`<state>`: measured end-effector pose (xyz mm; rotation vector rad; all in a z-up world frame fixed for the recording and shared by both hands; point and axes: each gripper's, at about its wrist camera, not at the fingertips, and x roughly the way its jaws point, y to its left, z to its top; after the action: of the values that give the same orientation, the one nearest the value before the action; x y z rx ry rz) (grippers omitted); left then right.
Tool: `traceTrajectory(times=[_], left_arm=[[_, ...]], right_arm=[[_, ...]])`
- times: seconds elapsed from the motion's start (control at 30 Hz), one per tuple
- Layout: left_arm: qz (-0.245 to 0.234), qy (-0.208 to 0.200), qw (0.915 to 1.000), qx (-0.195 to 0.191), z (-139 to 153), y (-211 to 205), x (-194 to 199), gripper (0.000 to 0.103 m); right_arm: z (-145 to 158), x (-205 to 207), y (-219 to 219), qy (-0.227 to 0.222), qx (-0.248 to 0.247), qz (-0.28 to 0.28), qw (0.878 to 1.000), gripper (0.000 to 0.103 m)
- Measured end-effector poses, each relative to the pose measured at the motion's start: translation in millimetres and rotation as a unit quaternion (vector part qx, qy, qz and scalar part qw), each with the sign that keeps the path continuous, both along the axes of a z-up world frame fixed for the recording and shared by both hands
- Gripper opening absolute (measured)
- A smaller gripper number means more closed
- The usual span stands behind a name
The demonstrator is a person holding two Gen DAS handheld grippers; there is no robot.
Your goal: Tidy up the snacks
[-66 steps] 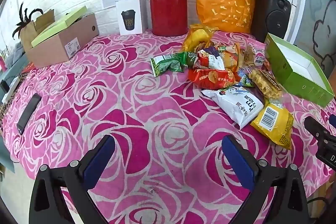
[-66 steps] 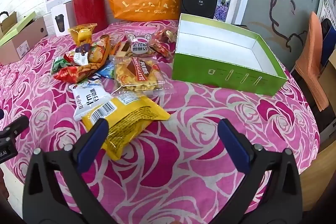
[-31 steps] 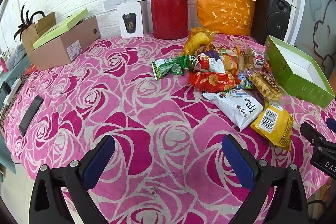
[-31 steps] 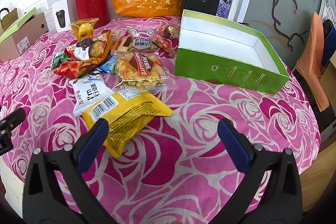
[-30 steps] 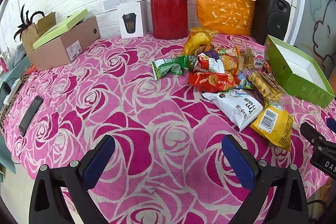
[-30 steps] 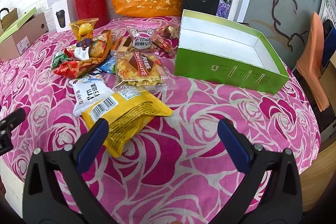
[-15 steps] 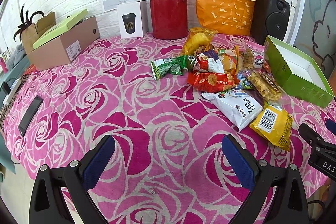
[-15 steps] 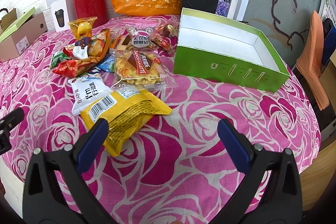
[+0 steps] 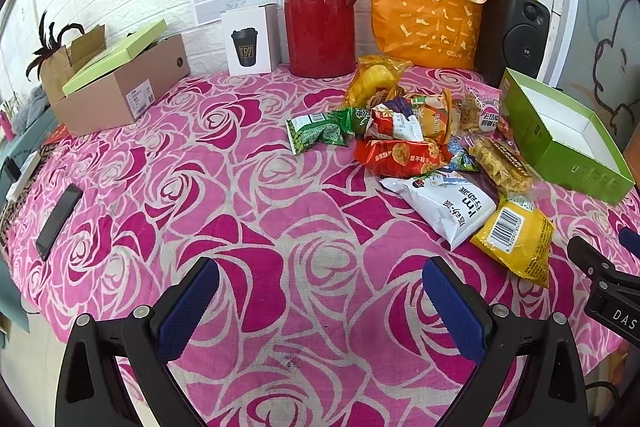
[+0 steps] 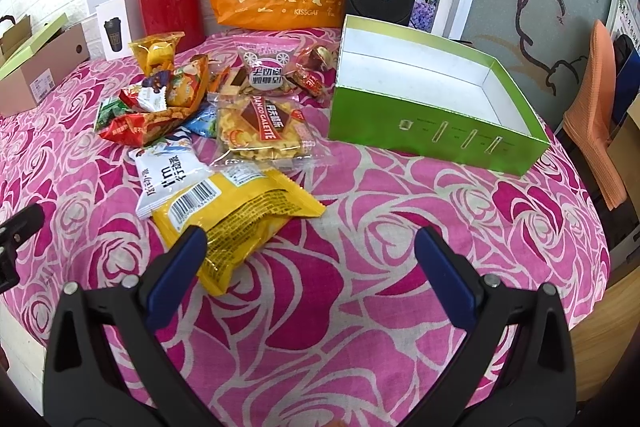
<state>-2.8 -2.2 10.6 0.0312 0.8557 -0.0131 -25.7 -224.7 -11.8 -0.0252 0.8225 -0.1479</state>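
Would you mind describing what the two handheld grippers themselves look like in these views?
Both look alike. The left gripper and right gripper each have two black plastic arms with triangular cut-outs and silver screw heads, ending in flat, textured dark-blue pads. Seen from the left wrist view, the right gripper's black body bears white lettering reading "DAS". No hands, sleeves or cables show.

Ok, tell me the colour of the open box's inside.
White inside the green box, clearest in the right wrist view.

each camera sits just behind its gripper, low over the table, looking forward along the fingers. the left wrist view faces the red thermos (image 9: 323, 7); the right wrist view faces the green box (image 10: 434, 125). both share the yellow packet (image 9: 516, 237) (image 10: 236, 211).
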Motion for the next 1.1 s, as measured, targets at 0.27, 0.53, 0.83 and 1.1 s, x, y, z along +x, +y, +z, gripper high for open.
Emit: traceTrajectory(times=[0.27, 0.53, 0.83, 1.1], left_arm=[[-0.004, -0.007, 1.0, 0.001, 1.4, -2.2, -6.8, 0.103], [-0.005, -0.009, 0.9999, 0.001, 2.2, -2.6, -8.9, 0.103], [0.021, 0.006, 0.9997, -0.011, -13.3, 1.5, 0.0, 0.102], [-0.015, 0.061, 0.9973, -0.037, -36.4, -10.3, 18.1, 0.091]], right_arm=[[0.4, -4.3, -0.1, -0.002, 0.0, 0.0, 1.0, 0.103], [-0.5, -4.8, 0.0, -0.002, -0.001, 0.0, 1.0, 0.103], [-3.6, -8.0, -5.0, -0.016, 0.024, 0.028, 0.999, 0.103], [-24.8, -7.4, -10.2, -0.01, 0.038, 0.068, 0.997, 0.103]])
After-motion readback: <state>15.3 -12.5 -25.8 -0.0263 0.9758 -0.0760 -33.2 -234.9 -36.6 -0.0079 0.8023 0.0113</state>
